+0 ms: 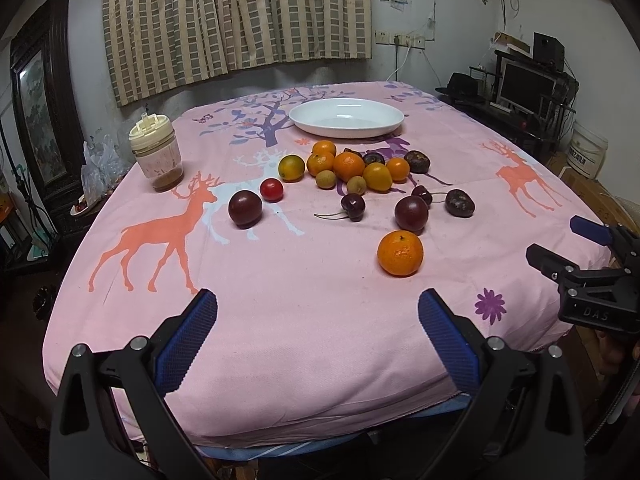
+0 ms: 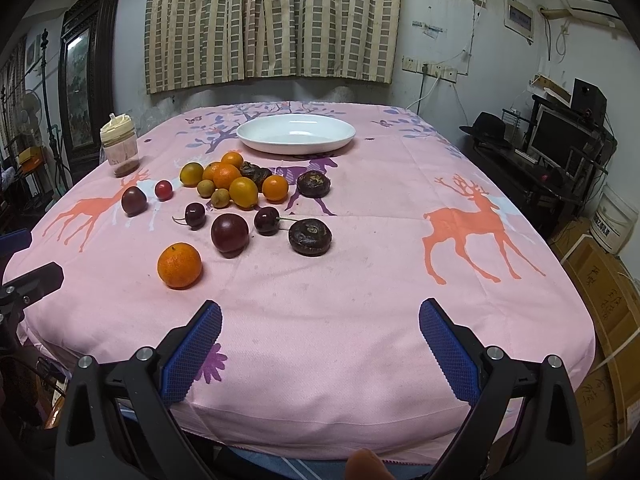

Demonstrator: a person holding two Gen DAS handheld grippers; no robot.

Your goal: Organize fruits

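We record a surface (image 1: 280, 280) draped in a pink cloth printed with orange deer, a purple tree and flowers. Far centre stands a white plate (image 1: 346, 118), bare inside. Before it lies a tight cluster of oranges (image 1: 349, 165), small tan fruits and dark fruits, touching one another. Loose around the cluster we list: a red tomato (image 1: 271, 189), a dark plum (image 1: 245, 208) to its left, two stemmed cherries (image 1: 353, 206), a second plum (image 1: 411, 213), a dark wrinkled fruit (image 1: 460, 202), and one lone orange (image 1: 400, 253) nearest us. A lidded jar (image 1: 156, 152) with brown dregs stands at the far left edge.

Room: a checked curtain (image 1: 236, 20) on the back wall, a dark framed picture (image 1: 40, 112) at left, wall sockets with cables, a monitor (image 1: 524, 88) on a dark rack at right, a white bucket (image 1: 586, 154), and cardboard boxes (image 2: 600, 320) on the floor.

We hold the left tongs (image 1: 318, 312) over the near edge, jaws spread wide, nothing between them. The right tongs (image 2: 320, 320) sit likewise, wide apart and gripping nothing.
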